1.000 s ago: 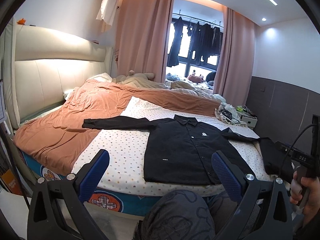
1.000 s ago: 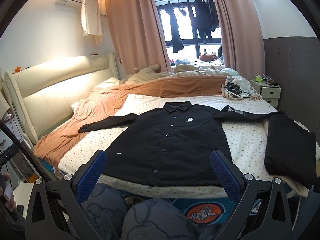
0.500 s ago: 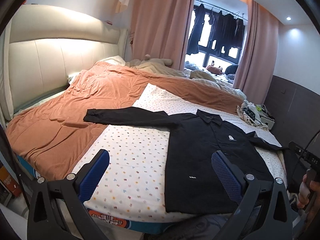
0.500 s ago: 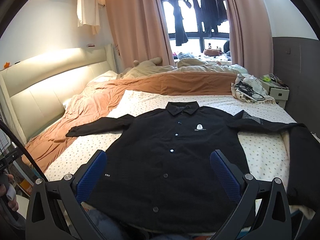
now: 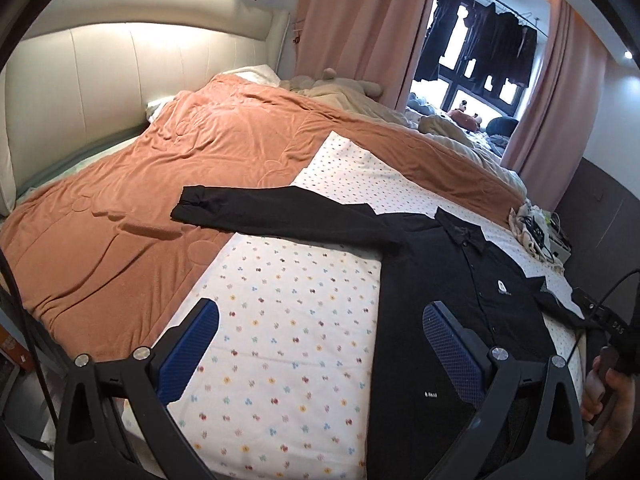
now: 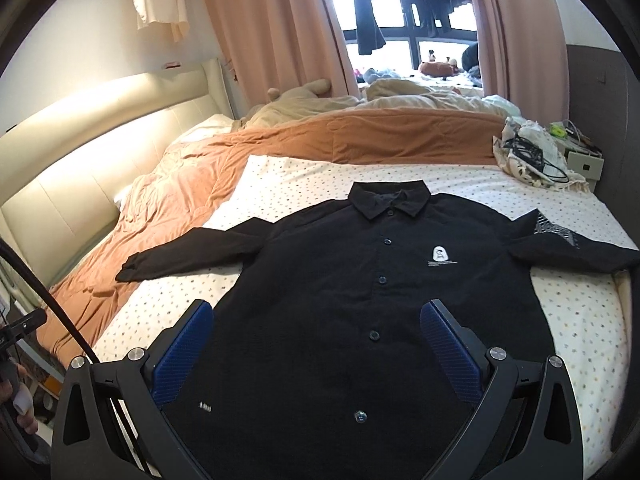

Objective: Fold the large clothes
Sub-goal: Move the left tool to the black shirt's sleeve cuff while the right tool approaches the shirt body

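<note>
A black button-up shirt (image 6: 360, 296) lies flat and face up on the dotted white sheet, collar toward the far side, both sleeves spread out. In the left wrist view the shirt (image 5: 452, 304) lies to the right, its left sleeve (image 5: 260, 216) reaching onto the orange blanket. My left gripper (image 5: 320, 344) is open and empty, above the sheet beside the shirt's left edge. My right gripper (image 6: 316, 344) is open and empty, above the shirt's lower front.
The dotted white sheet (image 5: 288, 320) covers the near part of the bed. An orange blanket (image 5: 160, 184) covers the left and far side. A padded headboard (image 5: 100, 76) stands at the left. A cluttered nightstand (image 6: 560, 148) stands at the far right. Curtains and hanging clothes (image 6: 400, 8) are behind.
Both grippers have moved forward and lower over the bed, closer to the shirt. The left one now looks at the sleeve side. Both stay open.
</note>
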### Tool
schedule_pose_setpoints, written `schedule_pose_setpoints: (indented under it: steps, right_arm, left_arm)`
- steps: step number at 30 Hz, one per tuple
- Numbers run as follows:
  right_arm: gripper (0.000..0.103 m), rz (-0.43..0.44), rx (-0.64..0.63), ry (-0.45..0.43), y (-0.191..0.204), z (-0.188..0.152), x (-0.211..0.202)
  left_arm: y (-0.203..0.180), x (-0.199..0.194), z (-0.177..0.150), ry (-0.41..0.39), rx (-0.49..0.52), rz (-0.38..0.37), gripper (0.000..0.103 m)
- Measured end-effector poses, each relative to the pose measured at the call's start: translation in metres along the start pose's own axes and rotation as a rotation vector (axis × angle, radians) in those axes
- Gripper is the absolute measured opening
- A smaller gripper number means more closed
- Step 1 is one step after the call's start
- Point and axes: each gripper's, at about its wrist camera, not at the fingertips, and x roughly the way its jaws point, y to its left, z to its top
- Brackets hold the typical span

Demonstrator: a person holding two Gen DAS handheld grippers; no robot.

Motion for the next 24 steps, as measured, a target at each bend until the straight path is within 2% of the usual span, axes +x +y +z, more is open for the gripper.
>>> schedule_pose_setpoints:
  steps: [6, 13, 21, 24]
  right_arm:
    - [0.103, 0.009, 0.034, 0.022, 0.018, 0.037, 0.063]
    - [0.103, 0.006, 0.077, 0.004, 0.039, 0.07, 0.119]
    - [0.103, 0.006, 0.075, 0.037, 0.057, 0.093, 0.197]
    - [0.103, -0.001, 0.083, 0.051, 0.061, 0.096, 0.223]
  left_arm:
    - [0.04, 0.028, 0.03, 0.007, -0.108, 0.026, 0.103]
    - [0.086, 0.062, 0.059, 0.018, -0.195, 0.048, 0.101]
    - [0.131, 0.104, 0.086, 0.047, -0.254, 0.109, 0.101]
    - [0.142, 0.125, 0.096, 0.063, -0.241, 0.148, 0.101]
